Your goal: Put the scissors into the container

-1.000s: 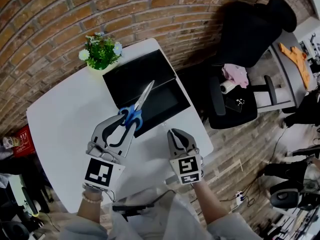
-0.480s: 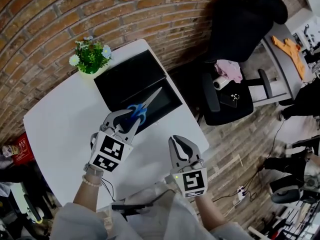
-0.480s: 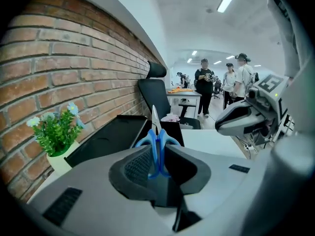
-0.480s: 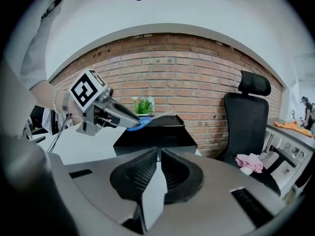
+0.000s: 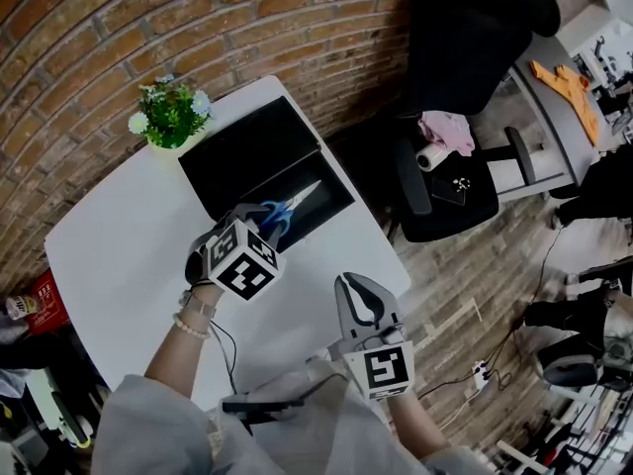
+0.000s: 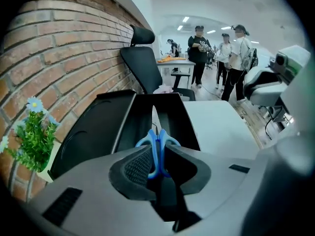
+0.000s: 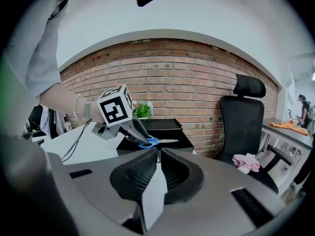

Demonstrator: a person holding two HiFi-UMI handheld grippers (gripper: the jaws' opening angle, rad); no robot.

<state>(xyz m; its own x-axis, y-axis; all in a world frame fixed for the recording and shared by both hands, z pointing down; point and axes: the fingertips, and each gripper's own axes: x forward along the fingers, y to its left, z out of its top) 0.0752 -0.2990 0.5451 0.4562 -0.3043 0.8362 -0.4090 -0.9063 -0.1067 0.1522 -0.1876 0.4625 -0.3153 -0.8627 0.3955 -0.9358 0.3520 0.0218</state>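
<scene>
Blue-handled scissors (image 5: 280,212) hang level over the open black container (image 5: 326,207) on the white table (image 5: 119,255), blades pointing toward its far end. My left gripper (image 5: 259,224) is shut on the handles. In the left gripper view the scissors (image 6: 157,140) sit between the pads, with the blade over the container's hollow (image 6: 172,113). My right gripper (image 5: 358,297) is shut on nothing, near the table's front edge. The right gripper view shows the scissors (image 7: 153,142) above the container (image 7: 165,128).
The container's lid (image 5: 245,151) lies open toward a potted plant (image 5: 170,115) by the brick wall. A black office chair (image 5: 465,67) holding a pink cloth (image 5: 445,130) stands right of the table. Several people (image 6: 216,48) stand far off.
My left gripper has carried the scissors forward and tipped them from raised to level over the container. The right gripper has drawn back a little toward the person.
</scene>
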